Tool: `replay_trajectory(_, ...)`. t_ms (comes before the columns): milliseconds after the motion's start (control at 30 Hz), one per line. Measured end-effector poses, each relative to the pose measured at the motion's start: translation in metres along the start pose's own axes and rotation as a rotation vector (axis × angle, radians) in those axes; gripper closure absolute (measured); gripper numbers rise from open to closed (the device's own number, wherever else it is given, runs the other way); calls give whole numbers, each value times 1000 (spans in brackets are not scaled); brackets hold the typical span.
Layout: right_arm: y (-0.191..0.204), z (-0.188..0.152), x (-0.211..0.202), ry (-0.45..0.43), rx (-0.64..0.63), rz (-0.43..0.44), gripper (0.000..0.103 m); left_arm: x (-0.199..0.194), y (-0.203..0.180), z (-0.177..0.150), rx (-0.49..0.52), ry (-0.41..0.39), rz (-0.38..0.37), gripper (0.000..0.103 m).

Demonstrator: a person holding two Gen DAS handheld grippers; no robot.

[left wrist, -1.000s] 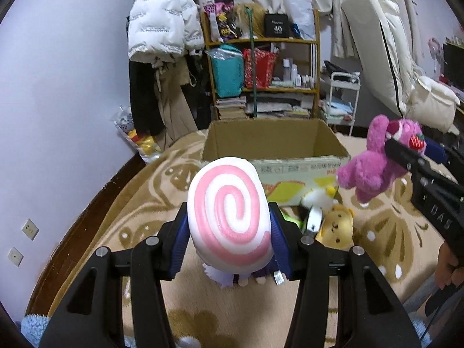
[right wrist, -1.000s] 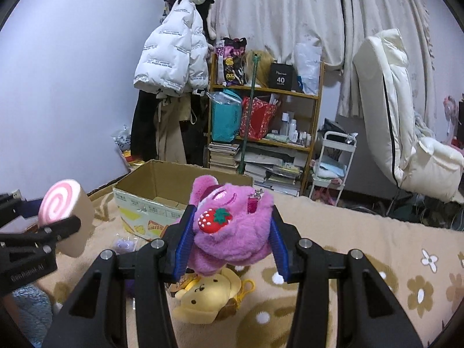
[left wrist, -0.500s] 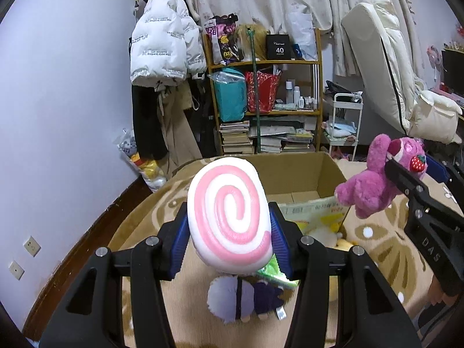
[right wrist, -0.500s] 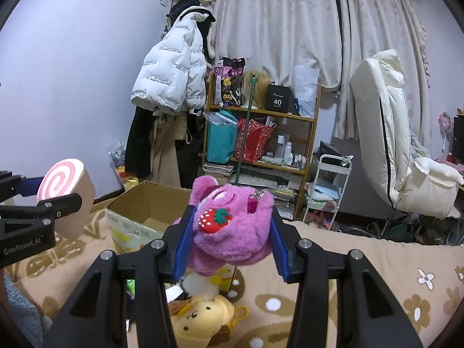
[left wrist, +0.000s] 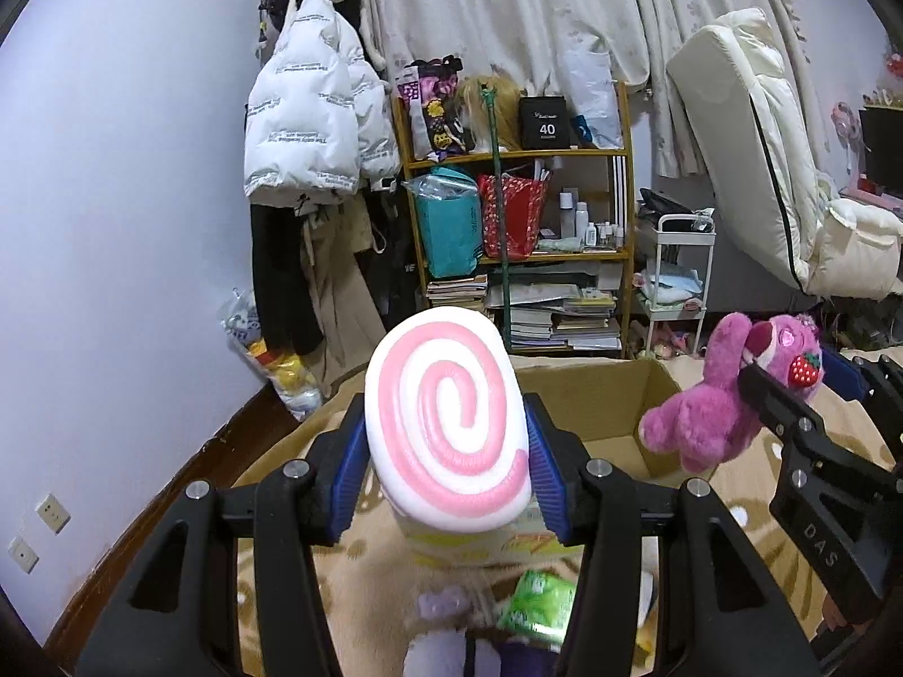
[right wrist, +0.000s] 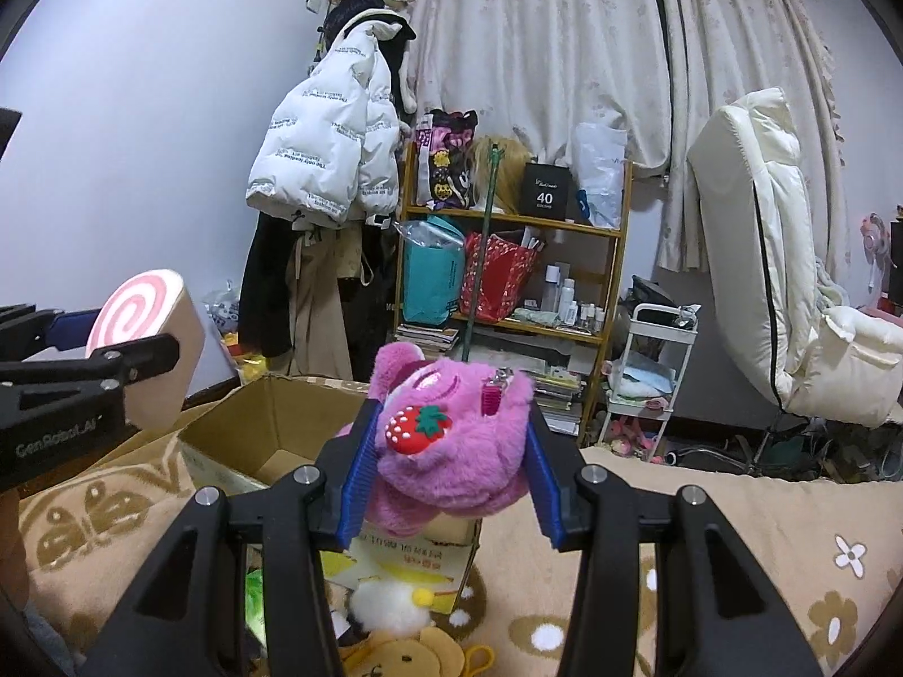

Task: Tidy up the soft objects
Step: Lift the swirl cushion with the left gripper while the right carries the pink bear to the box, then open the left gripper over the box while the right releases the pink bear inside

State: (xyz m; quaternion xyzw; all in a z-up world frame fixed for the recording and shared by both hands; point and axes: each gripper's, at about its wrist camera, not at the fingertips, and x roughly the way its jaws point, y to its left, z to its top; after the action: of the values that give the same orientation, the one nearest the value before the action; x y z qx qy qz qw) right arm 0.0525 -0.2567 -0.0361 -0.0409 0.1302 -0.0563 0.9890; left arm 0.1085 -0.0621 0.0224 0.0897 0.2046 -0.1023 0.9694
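My left gripper [left wrist: 446, 445] is shut on a pink-and-white swirl roll plush [left wrist: 446, 423], held up in front of the open cardboard box [left wrist: 609, 395]; it also shows in the right wrist view [right wrist: 141, 338]. My right gripper [right wrist: 451, 462] is shut on a magenta bear plush with a strawberry [right wrist: 451, 445], held above the box's near right corner [right wrist: 271, 423]. The bear also shows at the right of the left wrist view [left wrist: 733, 395]. The box's inside looks bare where visible.
On the beige patterned blanket [right wrist: 733, 536] below lie a yellow bear plush [right wrist: 406, 654], a white chick plush [right wrist: 389, 598], a green packet [left wrist: 536, 603] and a purple plush [left wrist: 451, 649]. A wooden shelf [left wrist: 525, 237], hung coats and a white cart [left wrist: 677, 282] stand behind.
Both grippers have risen and moved forward toward the box with their plushes still held. The toys on the blanket have dropped lower in view.
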Motion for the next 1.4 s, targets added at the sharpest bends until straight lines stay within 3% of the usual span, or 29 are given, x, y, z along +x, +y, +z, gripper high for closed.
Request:
replay_trajectory(267,-5,-2,30,27,-10,6,53,43,-19,3,29,33,-30,51)
replay_trajectory(667,-3,-16,67,76,6,60,53,99,-19,-16,7,168,-48,52)
replay_trajectory(833,-2,-23,74,105,7,67,53,112,-19,-25,24,205,-19,51)
replay_trajectory(1100,-9,-27,81,140,23,83,53,123,-24,-38,45,272,-39,51)
replay_trajectory(1400,-7,-29,83,158,34,102,52,121,-16,-39,-14,290,-81,49)
